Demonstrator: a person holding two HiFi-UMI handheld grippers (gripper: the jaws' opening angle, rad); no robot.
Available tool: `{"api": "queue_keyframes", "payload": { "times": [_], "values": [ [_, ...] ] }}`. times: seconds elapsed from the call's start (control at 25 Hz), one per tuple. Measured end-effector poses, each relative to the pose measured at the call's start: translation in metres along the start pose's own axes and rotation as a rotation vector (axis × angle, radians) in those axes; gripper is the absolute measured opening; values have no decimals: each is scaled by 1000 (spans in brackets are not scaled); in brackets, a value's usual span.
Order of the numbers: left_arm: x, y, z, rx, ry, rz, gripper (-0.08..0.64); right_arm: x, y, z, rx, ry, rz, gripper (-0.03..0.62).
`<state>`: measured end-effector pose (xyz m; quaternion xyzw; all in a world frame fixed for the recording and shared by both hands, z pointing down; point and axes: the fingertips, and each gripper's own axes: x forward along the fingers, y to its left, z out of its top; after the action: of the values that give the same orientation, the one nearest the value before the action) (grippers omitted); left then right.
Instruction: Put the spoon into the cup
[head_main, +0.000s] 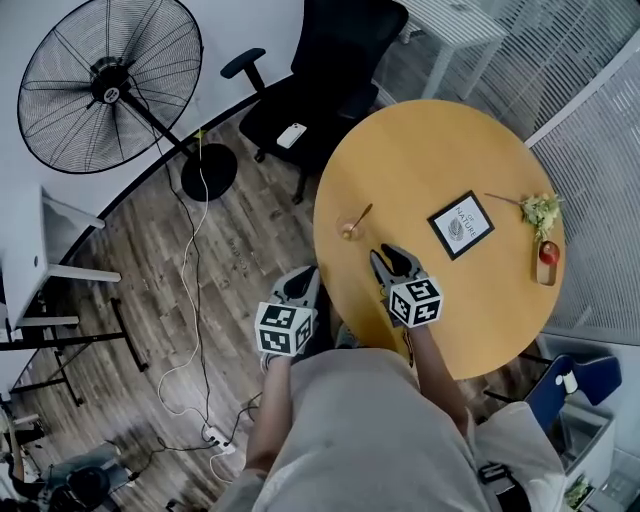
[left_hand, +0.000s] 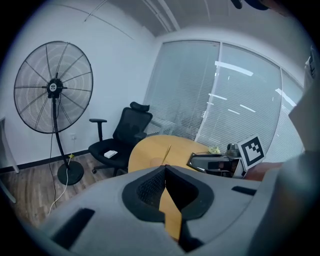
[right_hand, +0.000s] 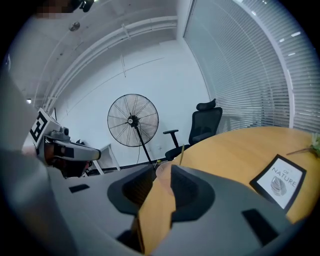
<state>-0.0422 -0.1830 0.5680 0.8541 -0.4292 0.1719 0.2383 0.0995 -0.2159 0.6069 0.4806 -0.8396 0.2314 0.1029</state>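
The spoon (head_main: 361, 214) sits in the cup (head_main: 347, 231), handle leaning up and right, left of centre on the round desk (head_main: 430, 150), so the job looks done. Just below it the right tool (head_main: 397, 262) hangs released, jaws apart and empty. Lower left, off the desk's edge, the left tool (head_main: 300, 285) is clenched on nothing, apparently just parked.

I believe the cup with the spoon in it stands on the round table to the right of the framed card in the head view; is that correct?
Not quite. The cup, with the spoon in it, stands on the round table to the left of the framed card, not to its right. The head view shows this.
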Motion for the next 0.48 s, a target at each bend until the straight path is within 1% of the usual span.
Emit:
{"api": "queue_keyframes", "payload": {
  "times": [0.2,0.28,0.48],
  "values": [
    [-2,-8,-2,6,-1,-13,8,-13,1,1,1,-18,-18,24],
    [-3,-11,-4,11,-1,-19,8,-18,1,0,8,-23,-27,0],
    [-5,-20,-14,15,7,-32,8,-28,4,-12,19,-14,-40,-3]
  ]
}}
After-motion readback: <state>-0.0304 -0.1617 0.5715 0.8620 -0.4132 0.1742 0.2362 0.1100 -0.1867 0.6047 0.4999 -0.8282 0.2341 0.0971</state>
